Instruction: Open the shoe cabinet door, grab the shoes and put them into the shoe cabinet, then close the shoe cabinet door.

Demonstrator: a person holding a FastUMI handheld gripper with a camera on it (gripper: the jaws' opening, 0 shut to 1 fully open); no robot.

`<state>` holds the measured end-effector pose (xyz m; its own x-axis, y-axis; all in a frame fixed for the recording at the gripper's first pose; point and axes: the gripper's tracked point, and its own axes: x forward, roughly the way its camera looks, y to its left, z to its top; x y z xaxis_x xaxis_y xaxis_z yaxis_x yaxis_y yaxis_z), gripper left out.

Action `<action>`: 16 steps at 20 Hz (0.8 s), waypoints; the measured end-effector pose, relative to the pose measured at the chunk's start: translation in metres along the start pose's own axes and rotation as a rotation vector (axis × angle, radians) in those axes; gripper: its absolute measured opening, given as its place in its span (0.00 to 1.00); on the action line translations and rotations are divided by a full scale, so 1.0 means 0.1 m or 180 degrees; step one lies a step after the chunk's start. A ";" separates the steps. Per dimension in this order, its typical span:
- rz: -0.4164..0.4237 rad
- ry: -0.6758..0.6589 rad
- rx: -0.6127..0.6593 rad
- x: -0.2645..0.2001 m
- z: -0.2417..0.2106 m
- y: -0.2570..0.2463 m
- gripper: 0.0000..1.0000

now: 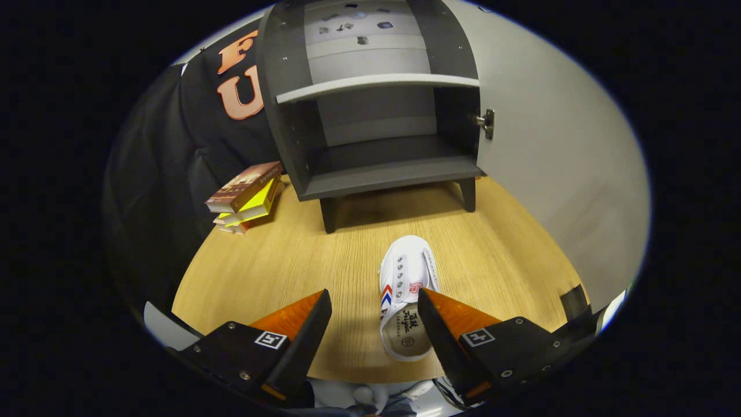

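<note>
A dark grey shoe cabinet (382, 168) stands at the far side of the wooden table, its door (556, 150) swung wide open to the right. A shelf divides the inside, and the lower compartment holds nothing. A small white shoe (405, 289) with red and blue side marks lies on the table, toe pointing at the cabinet. My gripper (374, 307) is open above the table. The shoe's heel end sits between the fingers, close against the right fingertip (431, 310), with a wide gap to the left one.
A stack of books (246, 197) lies on the table left of the cabinet. The table's front edge (370, 379) runs just under the fingers. The open door stands along the right side of the table.
</note>
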<state>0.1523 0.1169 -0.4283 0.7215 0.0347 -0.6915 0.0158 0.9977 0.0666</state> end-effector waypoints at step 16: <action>0.0091 0.0637 0.0119 0.62 -0.58 -0.08 0.36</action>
<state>0.1566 0.1150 -0.5128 0.5702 0.0777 -0.8179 0.0257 0.9933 0.1124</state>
